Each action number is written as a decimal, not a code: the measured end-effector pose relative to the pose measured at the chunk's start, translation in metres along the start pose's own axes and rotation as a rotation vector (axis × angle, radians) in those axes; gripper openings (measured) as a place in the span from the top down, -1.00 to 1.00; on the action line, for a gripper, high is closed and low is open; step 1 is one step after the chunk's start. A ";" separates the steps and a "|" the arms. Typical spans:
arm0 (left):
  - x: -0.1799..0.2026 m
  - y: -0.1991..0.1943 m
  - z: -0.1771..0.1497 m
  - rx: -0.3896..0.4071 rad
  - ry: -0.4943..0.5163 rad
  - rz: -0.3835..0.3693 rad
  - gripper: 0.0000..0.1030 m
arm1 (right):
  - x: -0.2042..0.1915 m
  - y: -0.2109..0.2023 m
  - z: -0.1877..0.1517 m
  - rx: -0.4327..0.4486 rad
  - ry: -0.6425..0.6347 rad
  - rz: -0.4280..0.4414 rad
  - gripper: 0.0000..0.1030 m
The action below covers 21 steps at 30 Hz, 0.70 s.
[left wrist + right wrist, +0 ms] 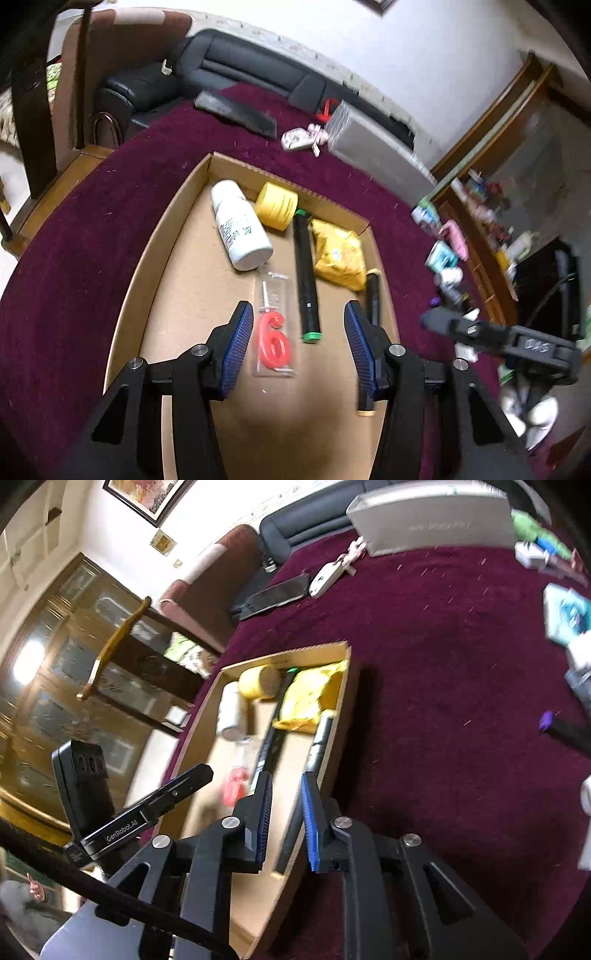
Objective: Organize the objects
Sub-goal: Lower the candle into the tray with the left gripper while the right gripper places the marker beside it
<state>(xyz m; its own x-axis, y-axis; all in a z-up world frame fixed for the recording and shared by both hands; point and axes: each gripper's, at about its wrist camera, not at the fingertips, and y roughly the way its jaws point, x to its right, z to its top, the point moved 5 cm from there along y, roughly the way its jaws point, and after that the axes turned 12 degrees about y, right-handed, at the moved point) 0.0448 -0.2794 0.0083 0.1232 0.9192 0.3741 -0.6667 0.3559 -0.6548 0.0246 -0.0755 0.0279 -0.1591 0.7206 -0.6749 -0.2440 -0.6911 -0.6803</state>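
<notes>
My left hand-held gripper (299, 339): jaws apart, nothing pressed, above the packaged red "6" candle (274, 341). My right hand-held gripper (287, 812): pads slightly apart over the box's wall, gripping nothing. Cardboard box (159, 240) on maroon tabletop (92, 229), holding: white bottle (240, 225), yellow tape roll (277, 205), green-capped black marker (306, 280), yellow packet (338, 254), second black marker (372, 299) along right wall.

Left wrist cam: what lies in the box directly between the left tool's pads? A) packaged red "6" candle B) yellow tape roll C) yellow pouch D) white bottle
A: the clear packet with the red "6" candle lies on the cardboard box floor between the open left tool pads.
</notes>
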 end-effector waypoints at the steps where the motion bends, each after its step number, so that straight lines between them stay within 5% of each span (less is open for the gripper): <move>1: 0.000 -0.004 -0.001 0.019 -0.006 0.002 0.09 | -0.003 0.002 -0.002 -0.010 -0.008 -0.002 0.65; 4: -0.001 -0.010 -0.008 0.065 -0.040 0.010 0.07 | -0.013 0.015 -0.007 -0.034 -0.041 -0.057 0.62; 15: 0.005 -0.004 -0.022 0.087 -0.075 -0.045 0.07 | -0.031 0.070 -0.004 -0.036 -0.163 -0.554 0.47; 18: 0.005 -0.014 -0.024 0.111 -0.072 -0.060 0.07 | -0.037 0.081 -0.006 -0.047 -0.201 -0.561 0.68; 21: 0.001 -0.026 -0.026 0.138 -0.075 -0.061 0.06 | -0.036 0.092 -0.014 -0.117 -0.190 -0.496 0.69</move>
<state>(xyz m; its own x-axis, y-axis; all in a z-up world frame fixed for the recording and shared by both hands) 0.0812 -0.2833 0.0082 0.1143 0.8796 0.4618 -0.7551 0.3789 -0.5349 0.0219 -0.1659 -0.0140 -0.2245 0.9519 -0.2084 -0.2271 -0.2591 -0.9388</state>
